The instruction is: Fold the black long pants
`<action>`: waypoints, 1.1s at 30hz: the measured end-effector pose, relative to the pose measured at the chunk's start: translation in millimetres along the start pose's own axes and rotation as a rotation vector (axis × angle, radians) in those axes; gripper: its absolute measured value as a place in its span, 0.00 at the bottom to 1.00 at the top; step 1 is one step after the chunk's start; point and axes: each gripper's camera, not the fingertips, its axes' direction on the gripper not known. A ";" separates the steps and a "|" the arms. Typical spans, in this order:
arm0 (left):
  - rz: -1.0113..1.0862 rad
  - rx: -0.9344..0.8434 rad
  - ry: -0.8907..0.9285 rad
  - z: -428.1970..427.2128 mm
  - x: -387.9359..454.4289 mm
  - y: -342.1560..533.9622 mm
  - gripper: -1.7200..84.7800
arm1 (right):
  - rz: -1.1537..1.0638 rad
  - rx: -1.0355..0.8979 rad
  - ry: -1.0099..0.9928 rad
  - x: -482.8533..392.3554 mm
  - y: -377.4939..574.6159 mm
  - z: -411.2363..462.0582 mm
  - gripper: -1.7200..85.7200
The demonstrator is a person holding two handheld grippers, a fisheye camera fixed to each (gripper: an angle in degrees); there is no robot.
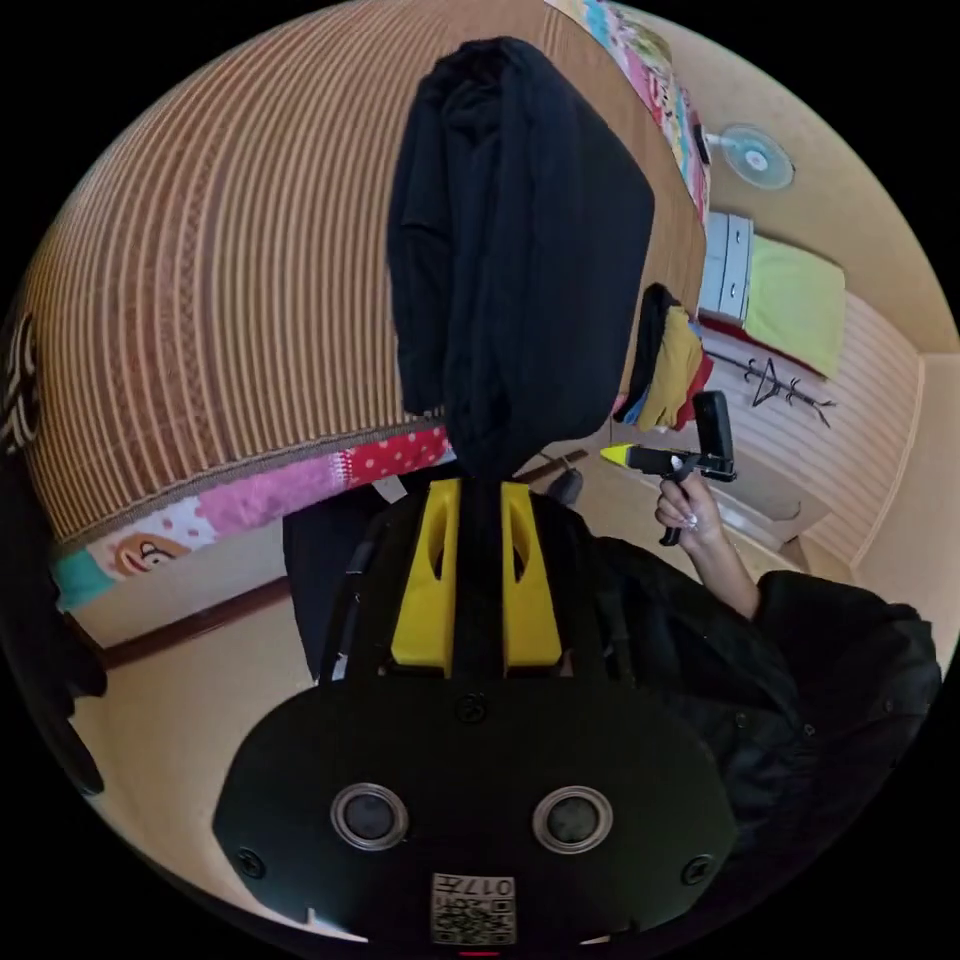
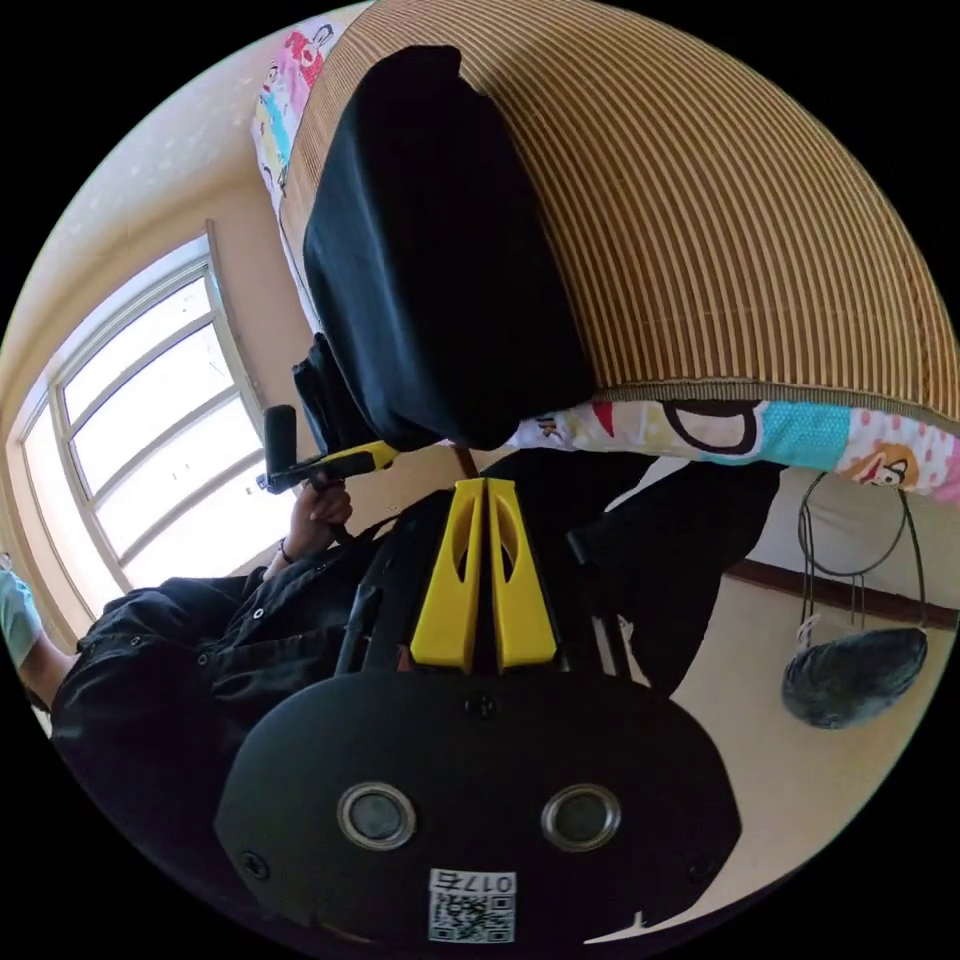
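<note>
Left gripper (image 1: 478, 490): jaws clamped on the black pants (image 1: 515, 250), which hang bunched over the striped mat (image 1: 200, 300) on the bed; folds hard to read, fabric too dark. Right gripper (image 2: 485, 485): jaws together, holding nothing; in left gripper view it sits in a hand (image 1: 688, 510), well apart from the pants. Pants' lower end hidden behind the left gripper's jaws.

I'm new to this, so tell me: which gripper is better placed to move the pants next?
Left, probably: the left gripper is shut on the pants, while the right gripper is shut on nothing, away from them.
</note>
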 end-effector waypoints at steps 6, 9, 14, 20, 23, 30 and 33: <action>0.136 0.214 0.021 -54.9 30.8 -76.7 0.16 | -0.142 0.152 0.010 -43.0 -129.7 -33.1 0.20; 0.133 0.277 -0.047 -73.0 59.5 -98.3 0.15 | -0.126 -0.063 0.056 -55.2 -205.6 17.7 0.21; 0.098 0.448 -0.214 -102.9 82.6 -54.2 0.14 | -0.232 -0.241 0.255 -137.0 -261.6 97.3 0.20; -0.193 0.613 -0.290 -125.6 17.8 46.5 0.14 | -0.272 -0.341 0.118 -236.1 -300.2 238.1 0.17; -0.345 0.689 -0.236 -130.3 -15.4 90.8 0.14 | -0.292 -0.411 0.100 -284.8 -309.6 310.3 0.17; -0.368 0.751 -0.210 -111.5 0.9 117.5 0.14 | -0.358 -0.431 0.101 -308.5 -322.9 274.6 0.11; -0.302 0.756 -0.212 -88.6 35.6 106.2 0.14 | -0.319 -0.381 0.098 -279.0 -315.7 206.0 0.05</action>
